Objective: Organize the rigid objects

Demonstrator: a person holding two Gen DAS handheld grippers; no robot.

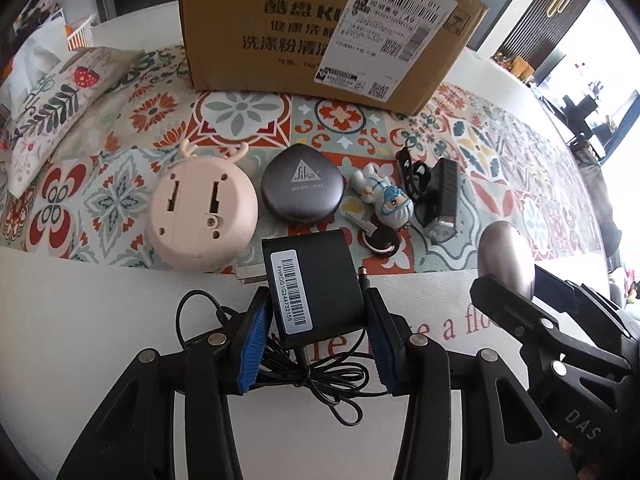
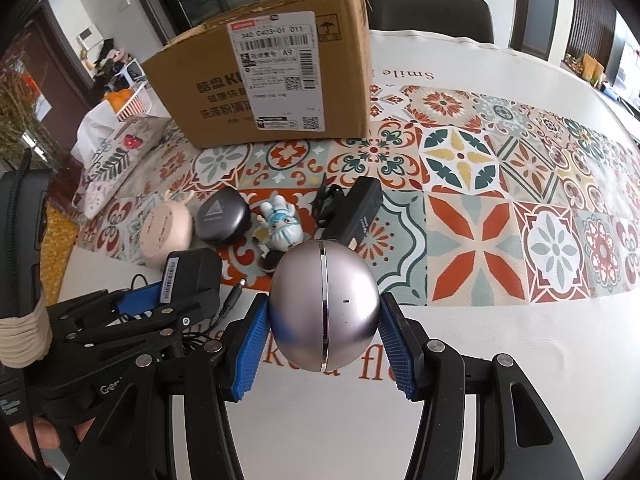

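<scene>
My left gripper (image 1: 316, 332) is shut on a black power adapter (image 1: 312, 280) with a barcode label; its thin black cable (image 1: 320, 380) is bunched on the cloth beneath. My right gripper (image 2: 325, 332) is shut on a silver egg-shaped device (image 2: 324, 304), also seen at the right of the left wrist view as the silver device (image 1: 506, 256). A row lies beyond on the patterned runner: a pink round deer-antler gadget (image 1: 202, 220), a grey Sika case (image 1: 302, 184), a small figurine keychain with a key (image 1: 386, 200) and a black bike light (image 1: 440, 200).
A cardboard box (image 1: 320, 28) with a shipping label stands behind the row. A patterned cushion (image 1: 52, 112) lies at the far left. The tiled runner (image 2: 480, 208) stretches right over a white tablecloth (image 2: 520, 340). A dark chair back (image 2: 432, 12) stands beyond the table.
</scene>
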